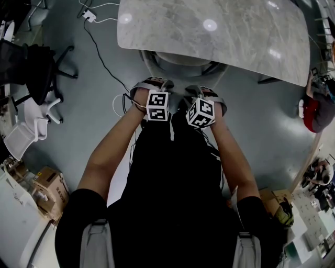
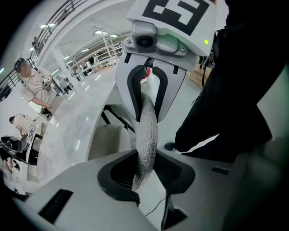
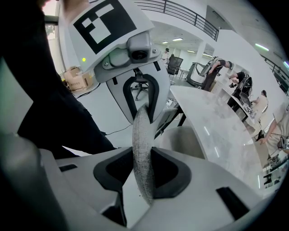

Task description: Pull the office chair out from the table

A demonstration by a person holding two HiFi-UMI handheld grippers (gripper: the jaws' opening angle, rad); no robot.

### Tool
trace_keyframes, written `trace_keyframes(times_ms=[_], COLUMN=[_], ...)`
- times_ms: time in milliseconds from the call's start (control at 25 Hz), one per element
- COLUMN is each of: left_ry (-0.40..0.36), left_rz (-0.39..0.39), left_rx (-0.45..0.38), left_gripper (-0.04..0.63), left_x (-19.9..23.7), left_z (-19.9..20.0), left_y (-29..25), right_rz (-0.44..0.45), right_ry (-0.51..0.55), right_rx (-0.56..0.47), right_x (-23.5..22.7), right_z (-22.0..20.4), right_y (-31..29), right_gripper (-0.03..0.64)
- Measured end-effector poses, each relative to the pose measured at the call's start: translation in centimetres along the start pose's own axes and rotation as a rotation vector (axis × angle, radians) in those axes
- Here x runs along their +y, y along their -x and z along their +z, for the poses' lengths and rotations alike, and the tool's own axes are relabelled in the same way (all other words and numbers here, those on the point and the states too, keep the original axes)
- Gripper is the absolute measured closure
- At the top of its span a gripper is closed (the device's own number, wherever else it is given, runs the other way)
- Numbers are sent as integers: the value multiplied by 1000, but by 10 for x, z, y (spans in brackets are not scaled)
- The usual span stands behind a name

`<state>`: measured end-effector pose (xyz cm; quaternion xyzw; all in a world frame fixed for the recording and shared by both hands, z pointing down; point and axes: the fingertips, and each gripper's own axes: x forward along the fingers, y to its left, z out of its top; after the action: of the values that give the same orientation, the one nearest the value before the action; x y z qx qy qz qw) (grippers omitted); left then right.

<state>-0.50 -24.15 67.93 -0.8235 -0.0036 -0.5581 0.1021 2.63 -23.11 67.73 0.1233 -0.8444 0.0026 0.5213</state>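
Note:
The office chair is tucked under the marble table (image 1: 220, 31), with its pale seat (image 1: 180, 60) showing below the table edge. Its grey mesh backrest edge (image 2: 146, 135) runs upright between both pairs of jaws. My left gripper (image 2: 146, 169) has its dark pads pressed on that edge from both sides. My right gripper (image 3: 143, 173) clamps the same backrest edge (image 3: 141, 144) a little farther along. In the head view the left gripper (image 1: 152, 86) and right gripper (image 1: 207, 94) sit side by side at the chair's top, both pointing steeply down.
A black office chair (image 1: 31, 68) and a white chair (image 1: 29, 128) stand at the left, with cardboard boxes (image 1: 49, 191) below them. A cable (image 1: 102, 57) runs over the floor from a power strip (image 1: 89, 15). A person in red (image 1: 314, 112) sits at the right.

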Motion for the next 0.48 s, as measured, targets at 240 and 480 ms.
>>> trace_keyframes(times_ms=[240, 480], left_ry=[7, 19], left_rz=[-12, -22], left_rx=[17, 33], left_gripper=[486, 489], left_x=[-1, 0], left_z=[-1, 0], left_y=[-2, -2], right_rz=[11, 15], right_ry=[4, 2], right_rx=[8, 16], right_x=[1, 2], right_z=[-1, -2], right_y=[-1, -1], right_gripper=[508, 512])
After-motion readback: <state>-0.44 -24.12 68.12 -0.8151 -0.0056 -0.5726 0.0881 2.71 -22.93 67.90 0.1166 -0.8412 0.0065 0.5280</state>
